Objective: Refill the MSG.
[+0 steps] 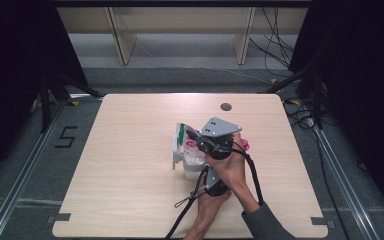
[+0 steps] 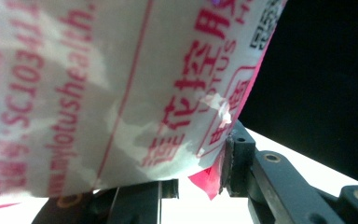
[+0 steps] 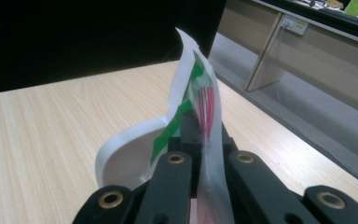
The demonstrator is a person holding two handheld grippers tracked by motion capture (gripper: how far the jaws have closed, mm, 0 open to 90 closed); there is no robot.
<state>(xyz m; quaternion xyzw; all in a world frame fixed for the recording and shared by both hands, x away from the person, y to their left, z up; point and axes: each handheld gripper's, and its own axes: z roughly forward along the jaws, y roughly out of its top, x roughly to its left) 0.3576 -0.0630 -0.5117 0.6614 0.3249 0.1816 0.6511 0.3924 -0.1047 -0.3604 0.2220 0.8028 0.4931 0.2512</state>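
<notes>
— What's on the table (image 1: pixel 130 200) from where you stand?

— Not much. It's a bare pale wooden top, and the work sits about in the middle of it. The person has both forearms in from the near edge, hands stacked close, one just over the other.

— And what are they holding?

— A white plastic packet (image 1: pixel 185 145) with red and green print. It stands up off the table, pinched between the two tools. I'd guess they mean to pull it open or tear it.

— How far along, would you say?

— Early, I think. Both grips are taken, and that part looks done. The top edge of the packet in the right gripper view is parted and curled, but I can't tell whether the packet is torn, and I see nothing out of it yet. The pulling apart is what's left.

— The right gripper (image 3: pixel 200 140)?

— Its fingers are clamped flat on the packet's thin upper edge, with the film rising straight up past the tips. That hand is the higher one, its grey plate on top.

— The left gripper (image 2: pixel 200 179)?

— Lower, nearer the person. Its fingers stand partly apart, with the bulging body of the packet (image 2: pixel 121 88) between and above them. One finger pad (image 2: pixel 227 163) presses a red corner of the film, so I'd call it gripping.
</notes>
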